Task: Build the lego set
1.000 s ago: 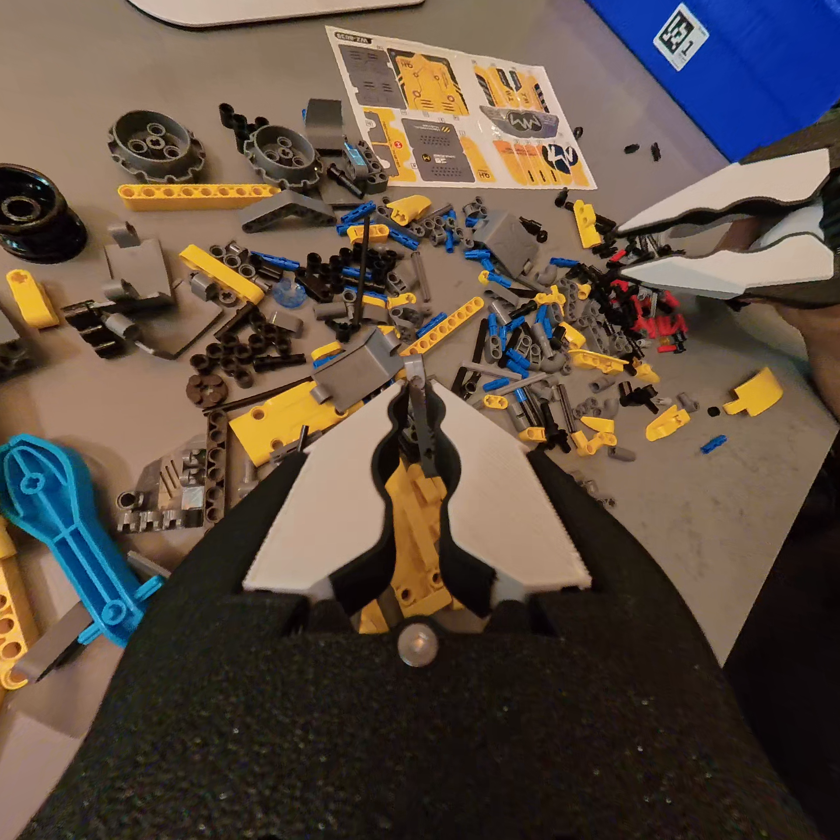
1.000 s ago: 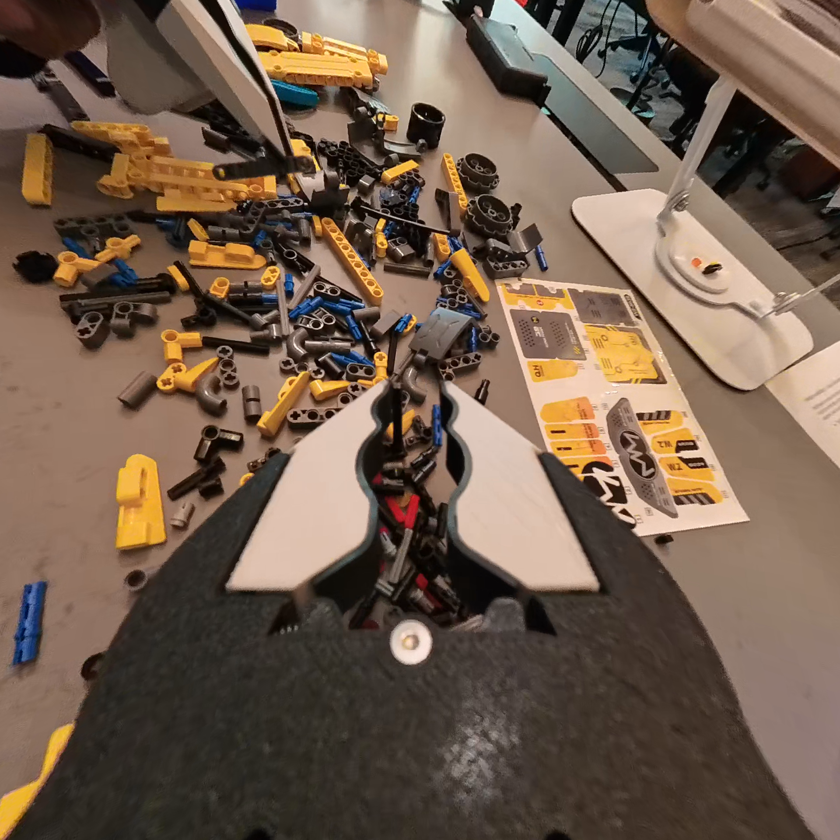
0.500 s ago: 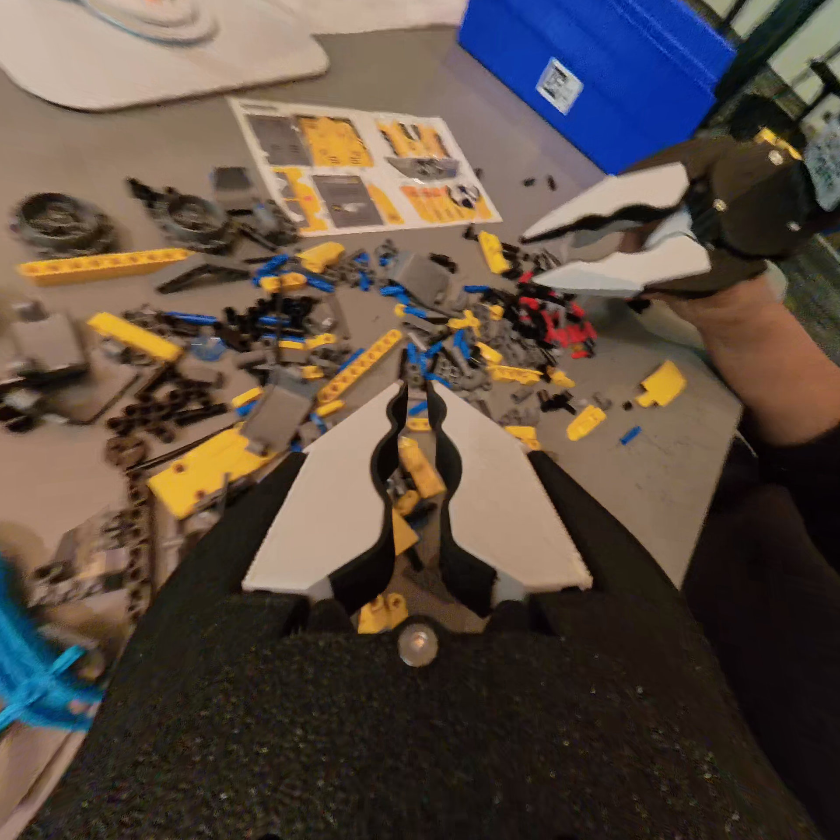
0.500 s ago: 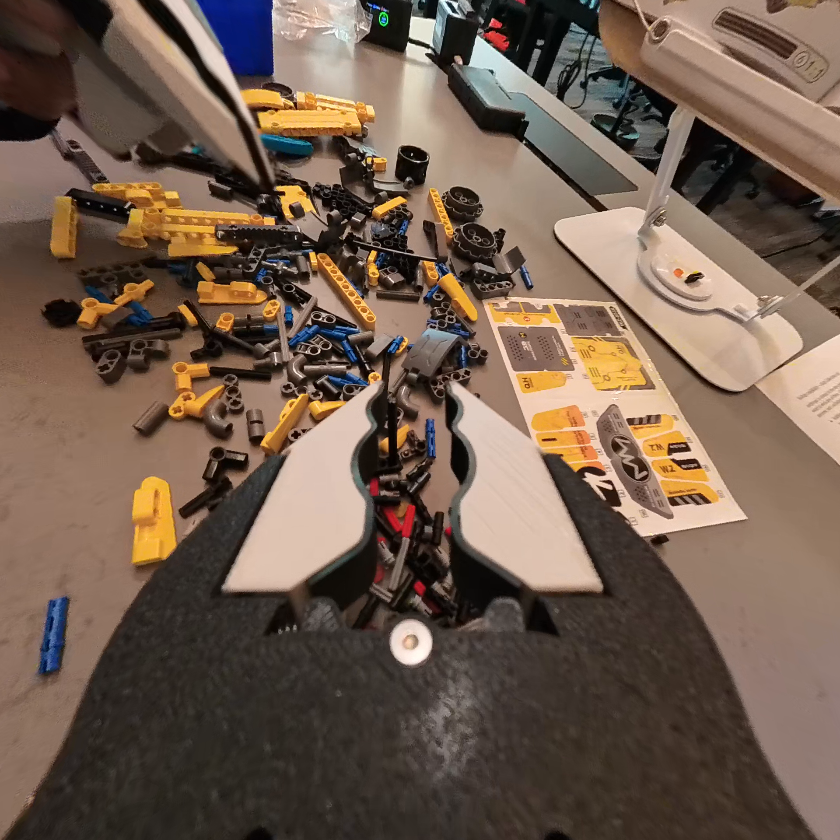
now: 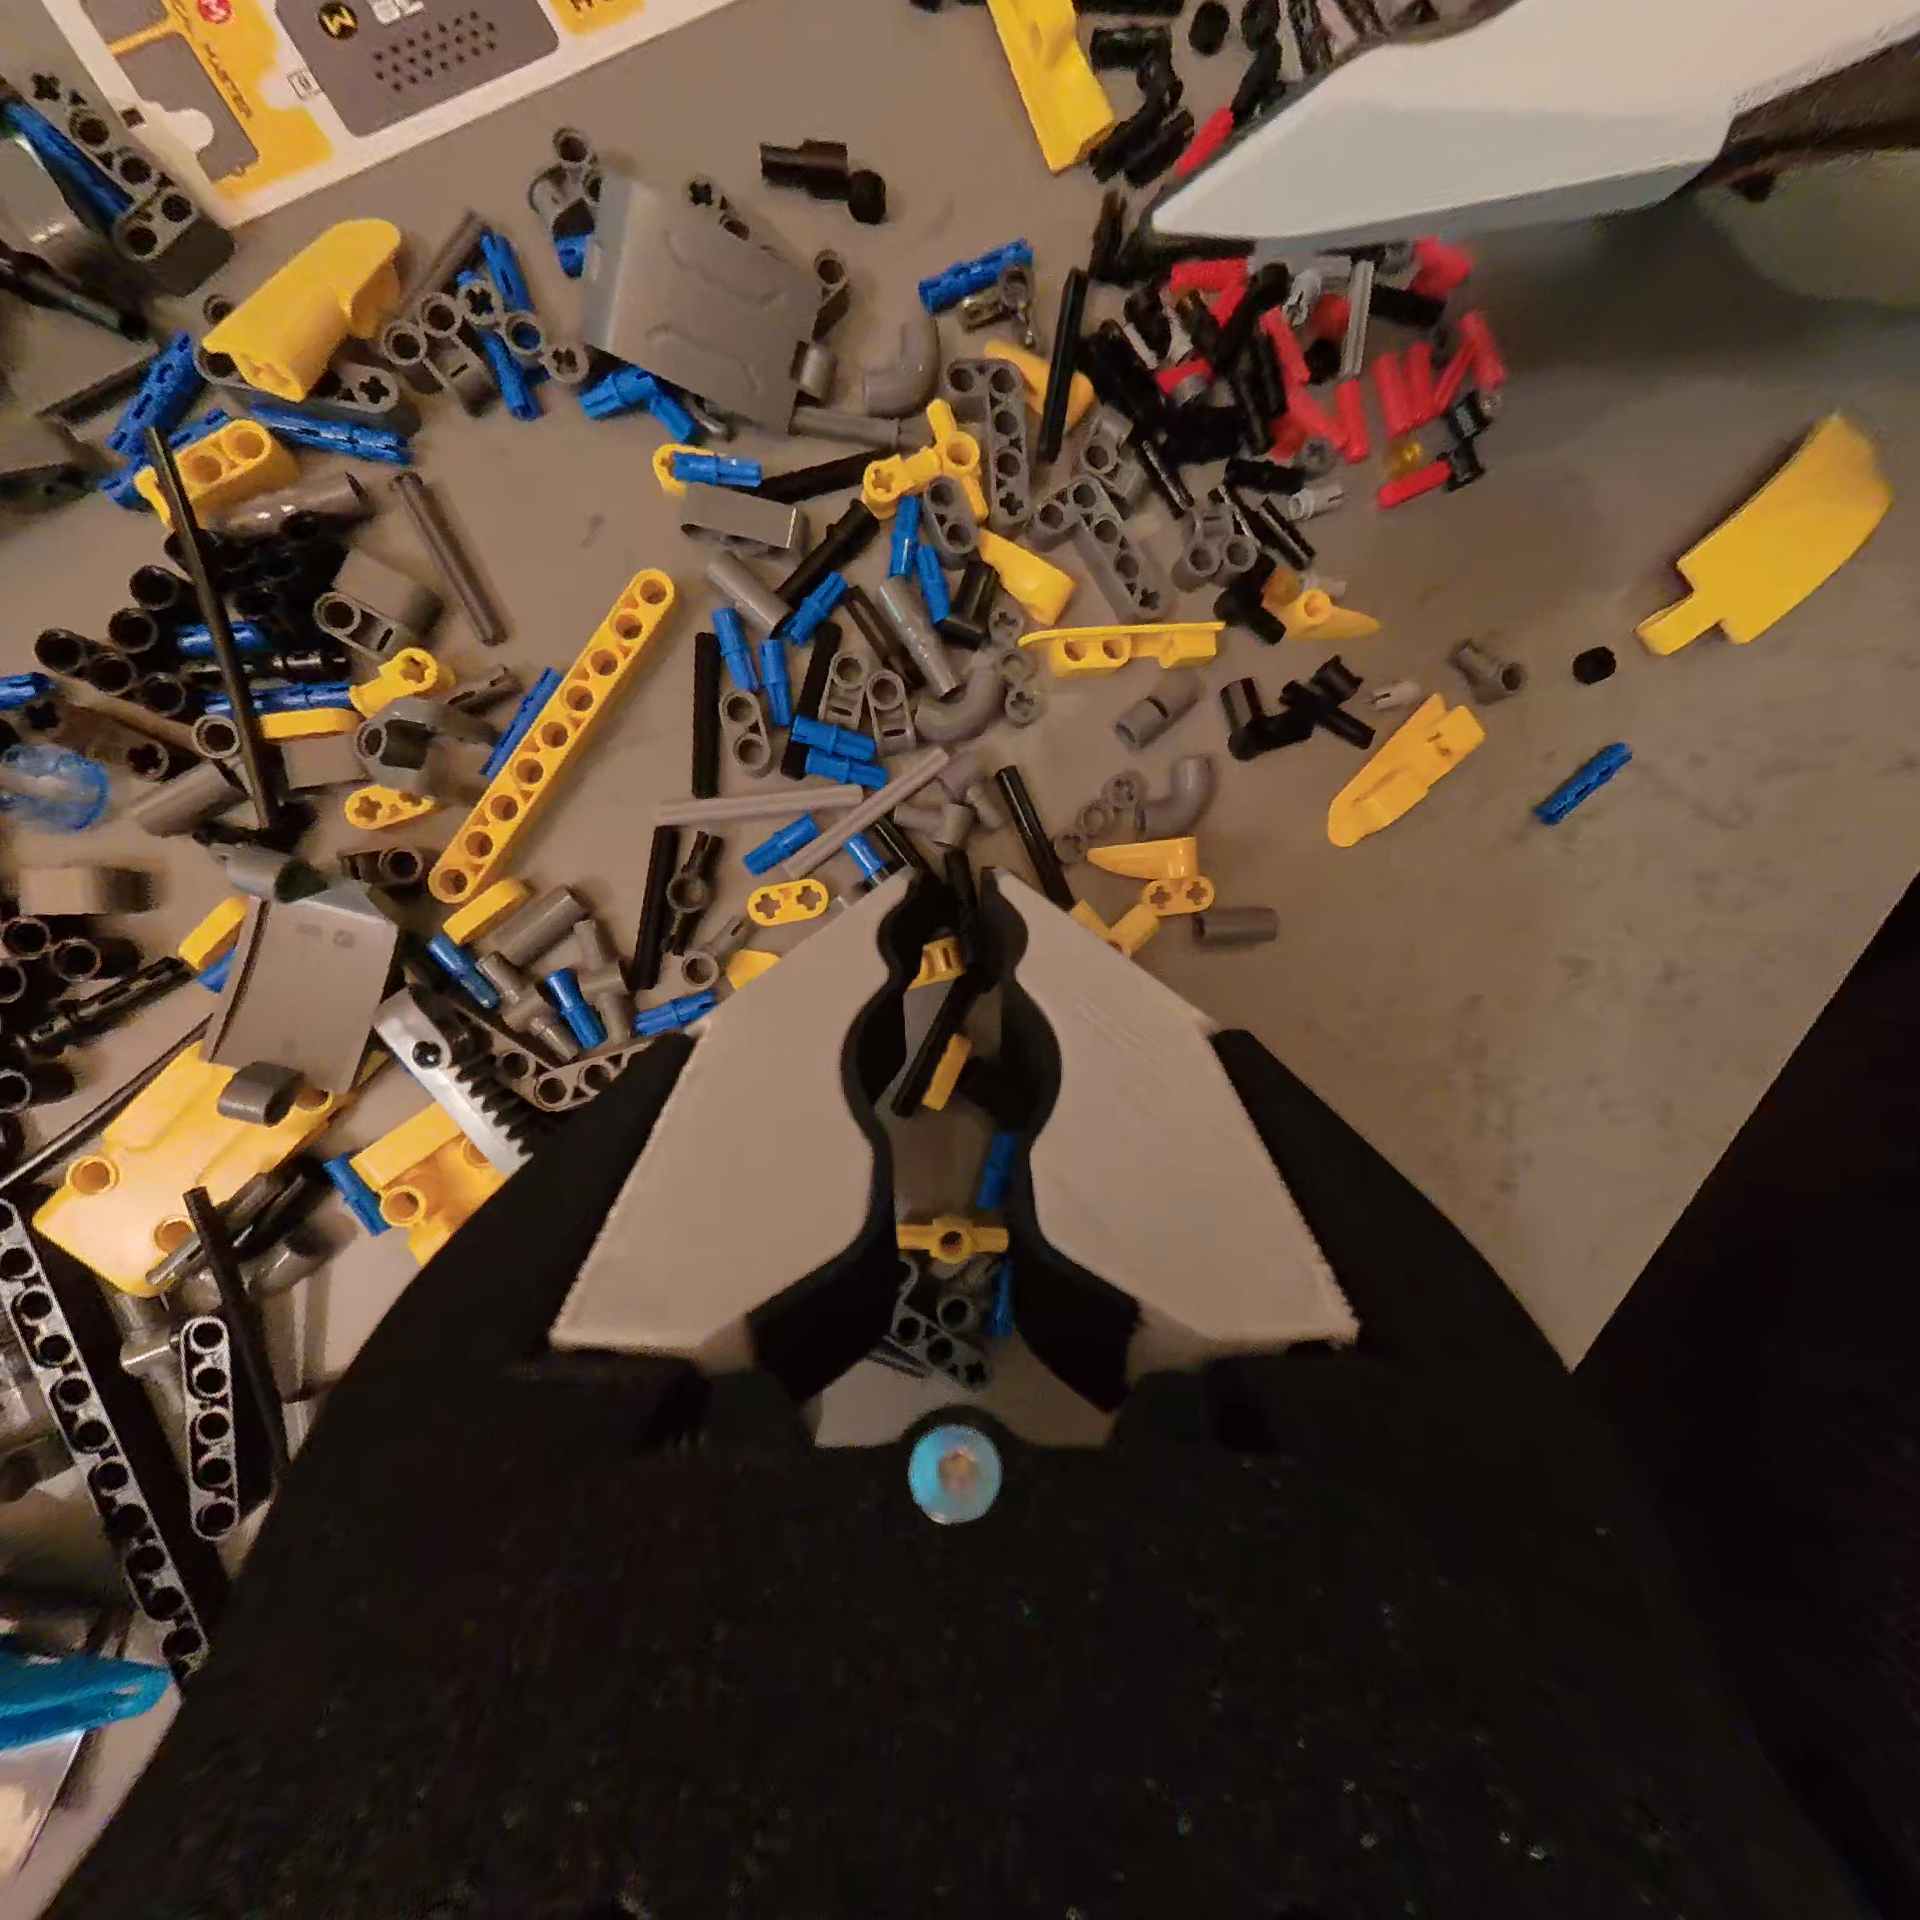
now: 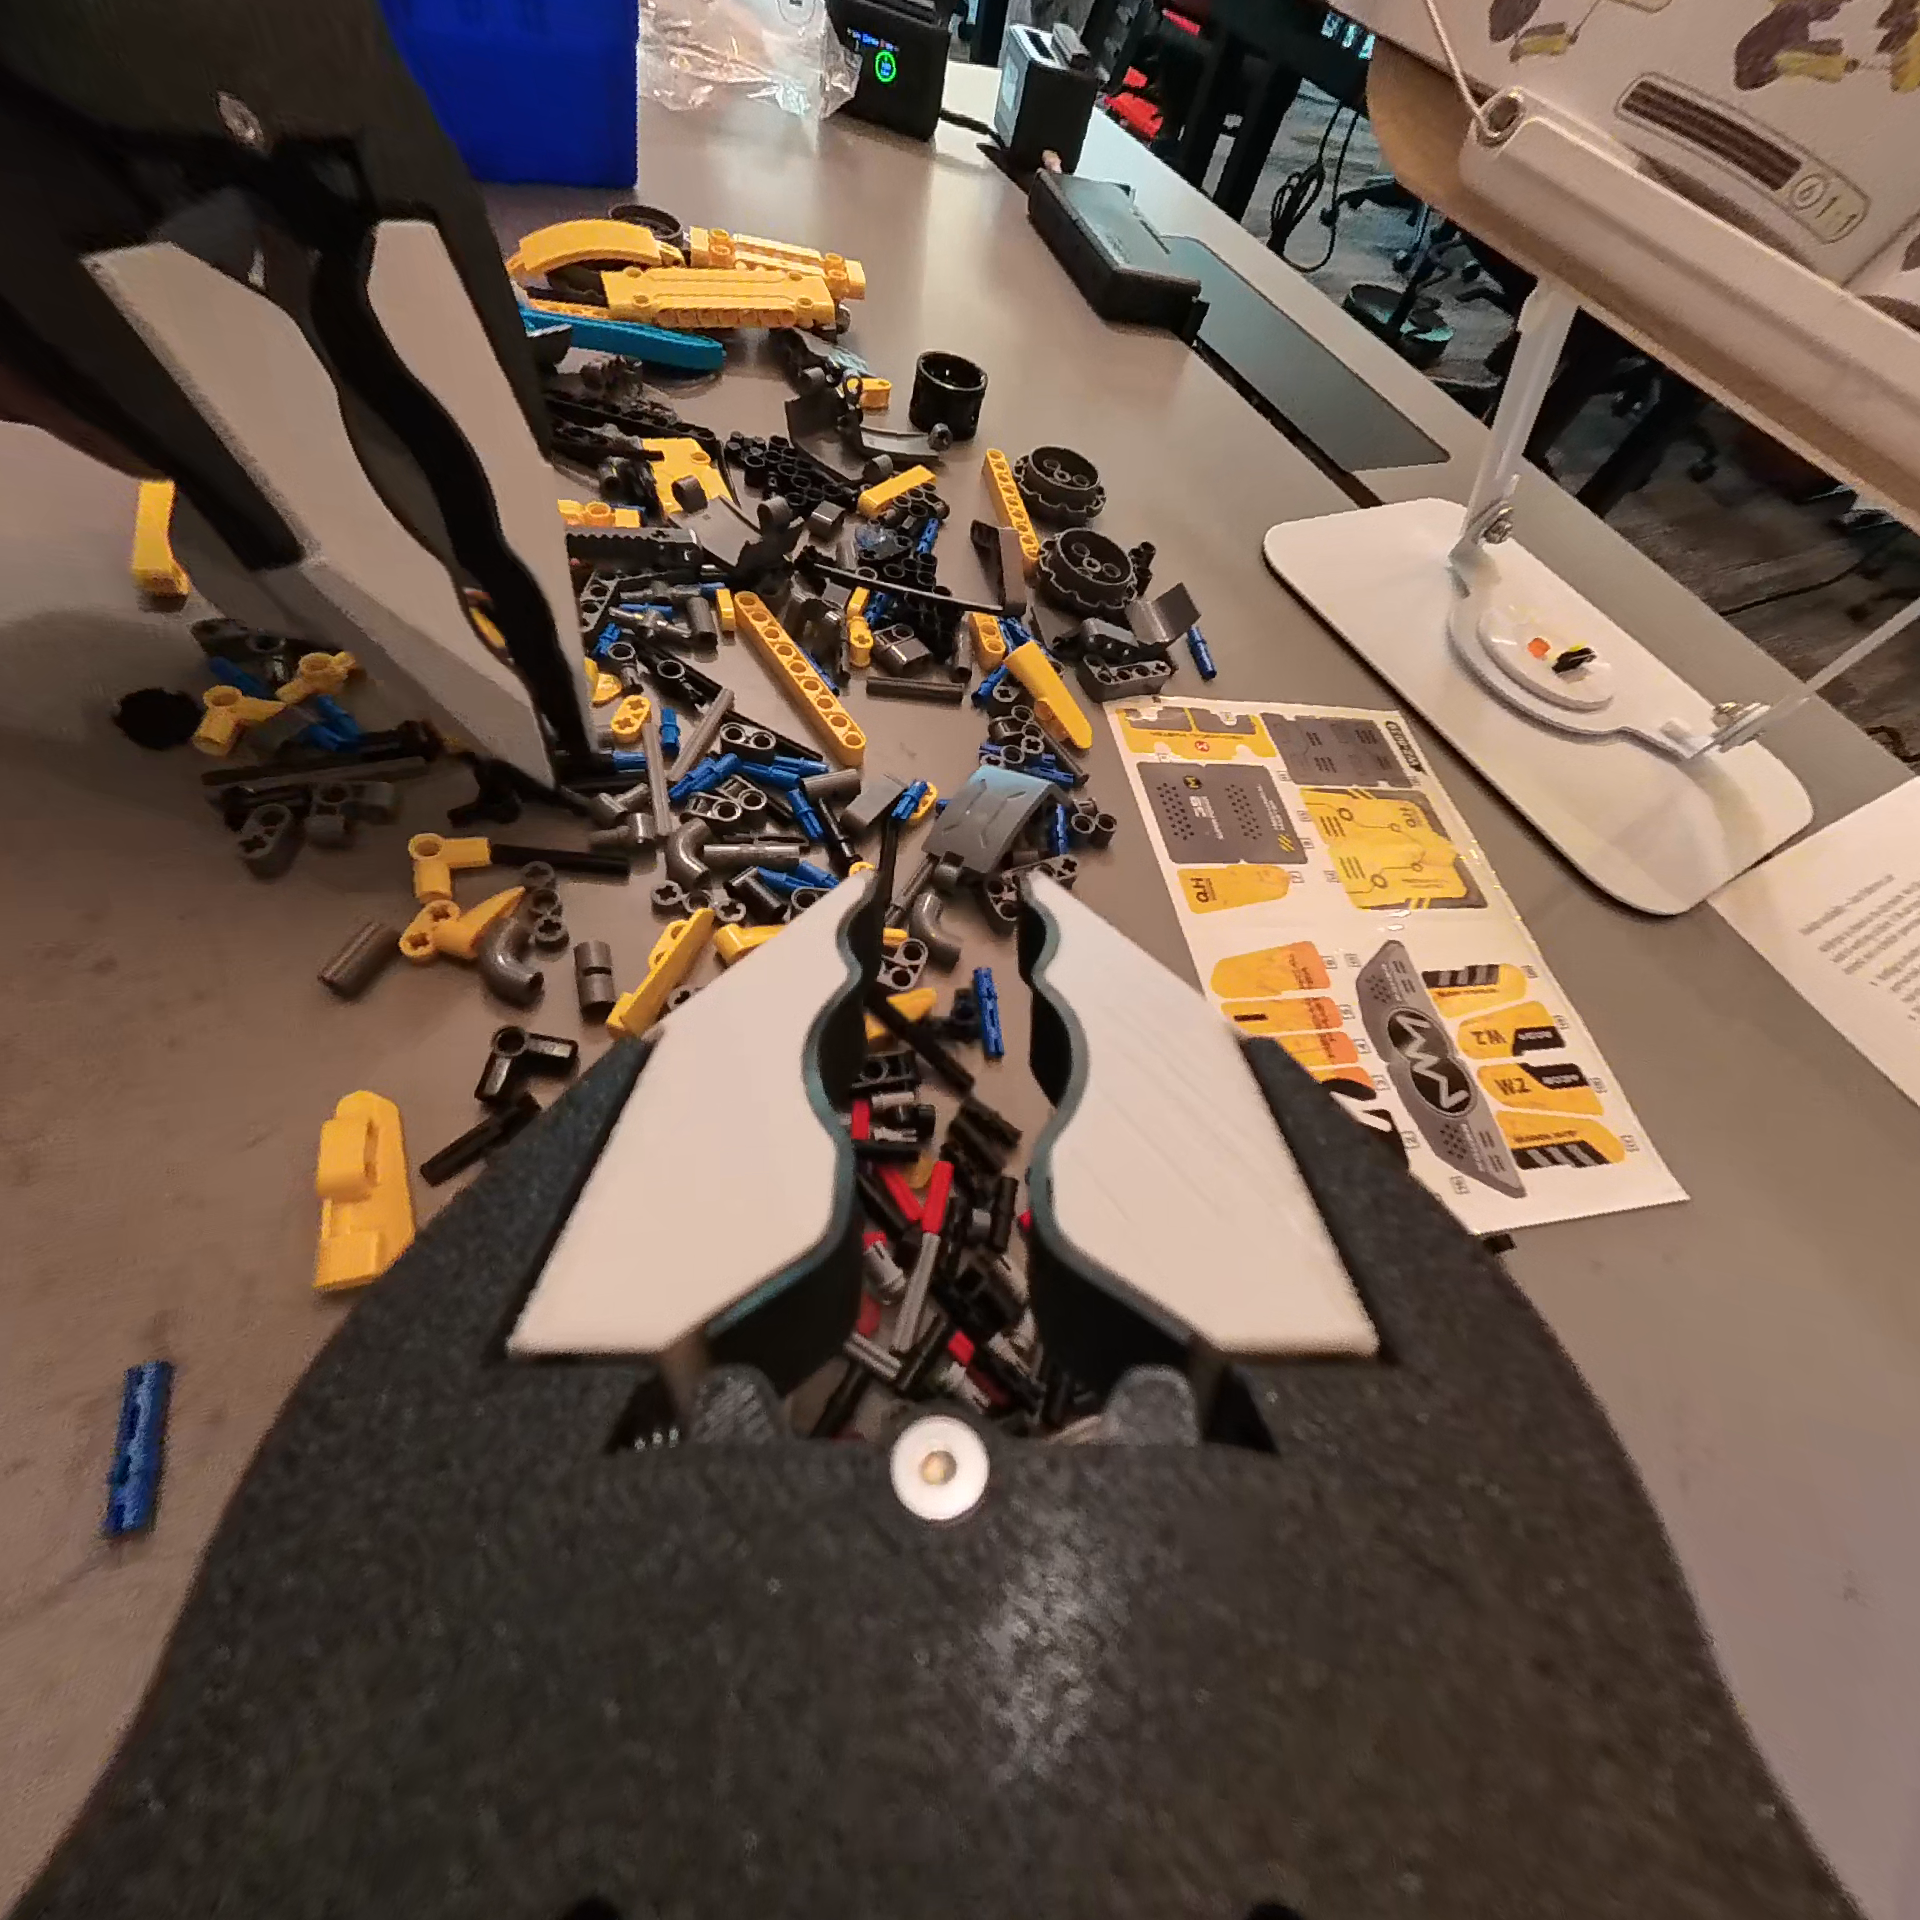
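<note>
A grey table (image 6: 1039, 260) is lying under a scatter of building-set pieces; I am steering the left gripper (image 5: 951, 894) low over the heap, its tips nearly pressed together around a thin black axle (image 5: 935, 1023), though I cannot tell whether they are really gripping it; the right gripper (image 6: 945, 899) is hovering with a clear gap between its tips, holding nothing, above red and black pins (image 6: 914, 1195). Only the right wrist view is showing one white lamp base (image 6: 1538, 707), two dark wheel hubs (image 6: 1081, 561) and the whole sticker sheet (image 6: 1382, 956); the left wrist view is showing just a corner of that sheet.
</note>
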A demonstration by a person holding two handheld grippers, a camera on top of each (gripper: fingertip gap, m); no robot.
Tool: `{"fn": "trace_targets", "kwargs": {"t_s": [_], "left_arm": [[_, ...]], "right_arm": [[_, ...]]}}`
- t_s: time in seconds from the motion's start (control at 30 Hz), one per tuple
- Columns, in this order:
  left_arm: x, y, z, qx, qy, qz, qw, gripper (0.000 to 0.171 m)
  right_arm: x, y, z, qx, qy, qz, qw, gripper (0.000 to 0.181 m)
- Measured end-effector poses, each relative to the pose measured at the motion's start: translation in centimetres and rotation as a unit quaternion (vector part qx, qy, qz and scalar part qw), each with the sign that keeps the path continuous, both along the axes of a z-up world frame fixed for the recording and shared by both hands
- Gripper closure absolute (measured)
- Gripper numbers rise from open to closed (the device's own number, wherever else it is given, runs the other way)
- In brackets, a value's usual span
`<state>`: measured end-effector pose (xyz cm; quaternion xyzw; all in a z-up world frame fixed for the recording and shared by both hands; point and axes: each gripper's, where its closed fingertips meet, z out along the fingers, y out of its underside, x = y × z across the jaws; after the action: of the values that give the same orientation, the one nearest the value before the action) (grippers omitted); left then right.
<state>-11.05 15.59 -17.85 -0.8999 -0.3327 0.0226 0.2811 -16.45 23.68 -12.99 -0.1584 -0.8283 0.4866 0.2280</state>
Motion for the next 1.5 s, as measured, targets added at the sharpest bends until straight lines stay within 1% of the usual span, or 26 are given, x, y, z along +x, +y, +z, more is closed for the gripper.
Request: {"fn": "trace_targets", "kwargs": {"t_s": [0.1, 0.17, 0.23, 0.3, 0.33, 0.43, 0.53, 0.6, 0.63, 0.67, 0.7, 0.73, 0.77, 0.8, 0.97, 1.03, 1.2, 1.4, 1.5], "left_arm": [[0.2, 0.2, -0.3, -0.007, -0.005, -0.005, 1.0, 0.16], [0.2, -0.3, -0.9, -0.033, -0.005, 0.0, 0.999, 0.159], [0.3, -0.2, -0.8, -0.035, -0.004, -0.002, 0.999, 0.159], [0.3, -0.4, -0.9, -0.043, 0.0, -0.005, 0.999, 0.161], [0.2, -0.3, -0.7, -0.039, 0.003, -0.004, 0.999, 0.164], [-0.3, 0.3, 0.5, 0.005, 0.013, -0.002, 1.0, 0.165], [-1.6, 1.1, 3.2, 0.093, 0.043, 0.017, 0.995, 0.165], [-2.7, 2.0, 5.8, 0.19, 0.058, 0.038, 0.979, 0.165], [-3.2, 2.4, 7.4, 0.252, 0.06, 0.049, 0.965, 0.165], [-3.6, 2.8, 9.1, 0.32, 0.055, 0.06, 0.944, 0.165], [-3.8, 3.2, 10.8, 0.389, 0.042, 0.067, 0.918, 0.165], [-3.8, 3.5, 12.2, 0.448, 0.025, 0.068, 0.891, 0.165], [-3.8, 3.8, 13.1, 0.49, 0.007, 0.068, 0.869, 0.165], [-3.7, 4.2, 13.5, 0.516, -0.007, 0.065, 0.854, 0.165], [-2.7, 6.9, 14.9, 0.594, -0.072, 0.046, 0.8, 0.165], [-2.6, 7.7, 14.8, 0.606, -0.083, 0.047, 0.79, 0.165], [-2.4, 8.9, 14.8, 0.62, -0.1, 0.047, 0.777, 0.165], [-2.0, 9.6, 14.9, 0.631, -0.112, 0.043, 0.766, 0.165], [-1.7, 10.0, 14.7, 0.626, -0.12, 0.032, 0.77, 0.165]], "right_arm": [[0.0, 0.0, 0.1, -0.001, 0.001, -0.001, 1.0, 0.159], [0.0, 0.1, 0.1, -0.001, 0.001, -0.001, 1.0, 0.159], [0.0, 0.1, 0.1, 0.0, 0.001, -0.001, 1.0, 0.158], [0.0, 0.0, 0.0, 0.001, 0.001, -0.001, 1.0, 0.158], [0.0, 0.0, 0.0, 0.001, 0.002, -0.001, 1.0, 0.158], [0.0, 0.0, 0.1, 0.001, 0.003, -0.001, 1.0, 0.159], [0.0, 0.0, 0.4, -0.001, 0.009, 0.0, 1.0, 0.159], [0.1, -0.1, 0.8, -0.007, 0.021, 0.002, 1.0, 0.159], [0.2, -0.2, 1.2, -0.012, 0.031, 0.004, 0.999, 0.158], [0.3, -0.4, 1.8, -0.021, 0.046, 0.006, 0.999, 0.157], [0.5, -0.5, 2.6, -0.032, 0.065, 0.008, 0.997, 0.151], [0.7, -0.6, 3.4, -0.046, 0.086, 0.012, 0.995, 0.147], [1.1, -0.8, 4.3, -0.059, 0.107, 0.018, 0.992, 0.146], [1.5, -1.0, 5.1, -0.071, 0.128, 0.024, 0.989, 0.146], [2.9, -1.2, 7.8, -0.111, 0.202, 0.036, 0.973, 0.145], [2.8, -0.9, 8.1, -0.117, 0.206, 0.023, 0.971, 0.145], [2.6, 0.0, 9.3, -0.144, 0.213, 0.005, 0.966, 0.145], [3.1, 0.0, 9.6, -0.125, 0.245, 0.007, 0.961, 0.156], [3.2, -0.1, 9.6, -0.117, 0.258, 0.007, 0.959, 0.165]]}}
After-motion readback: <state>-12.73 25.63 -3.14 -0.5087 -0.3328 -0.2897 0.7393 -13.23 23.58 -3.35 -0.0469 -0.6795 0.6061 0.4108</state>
